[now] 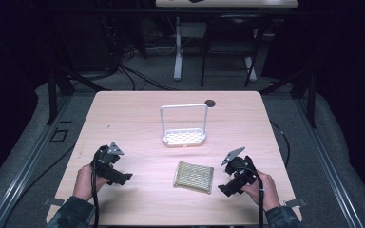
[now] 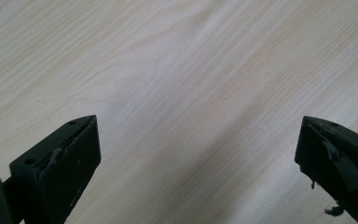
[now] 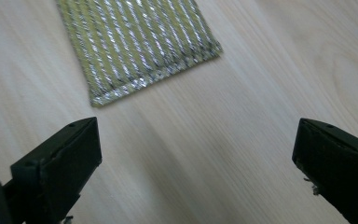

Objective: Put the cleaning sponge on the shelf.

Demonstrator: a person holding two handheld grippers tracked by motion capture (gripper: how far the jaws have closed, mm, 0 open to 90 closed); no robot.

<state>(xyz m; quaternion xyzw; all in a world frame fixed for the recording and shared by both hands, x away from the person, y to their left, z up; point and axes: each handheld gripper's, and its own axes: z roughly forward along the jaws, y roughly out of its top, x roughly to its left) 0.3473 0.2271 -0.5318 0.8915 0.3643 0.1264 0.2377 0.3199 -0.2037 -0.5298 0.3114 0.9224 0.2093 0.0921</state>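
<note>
1. I have the right gripper (image 1: 230,184) low over the table (image 1: 138,109), just to the right of the scouring pad (image 1: 193,176), its jaws spread wide and holding nothing. In the right gripper view the pad (image 3: 137,44) lies just ahead of the open jaws, apart from both, one corner pointing back toward me. I judge the wide opening is meant to take the pad by its near edge.

2. The scouring pad, a yellow-green square with a silvery weave, lies flat on the wood near the front of the table, slightly turned so its edges are not square to the table edge. Lying flat, it offers only a thin edge to grip, which I take as the reason for the low, slanted approach.

3. The white rack (image 1: 184,126), a perforated tray under a tall hoop handle, stands upright behind the pad, toward the table's middle and well apart from it. Its tray is empty. I judge it the likely place for the pad; the hoop would oblige an entry from the front or from above.

4. The left gripper (image 1: 119,176) hovers well to the left of the pad, jaws also wide and empty. The left gripper view has bare wood (image 2: 182,79) between them. I read it as parked clear of the work.

5. A small dark disc (image 1: 210,102) sits behind the rack, near the table's far edge.
</note>
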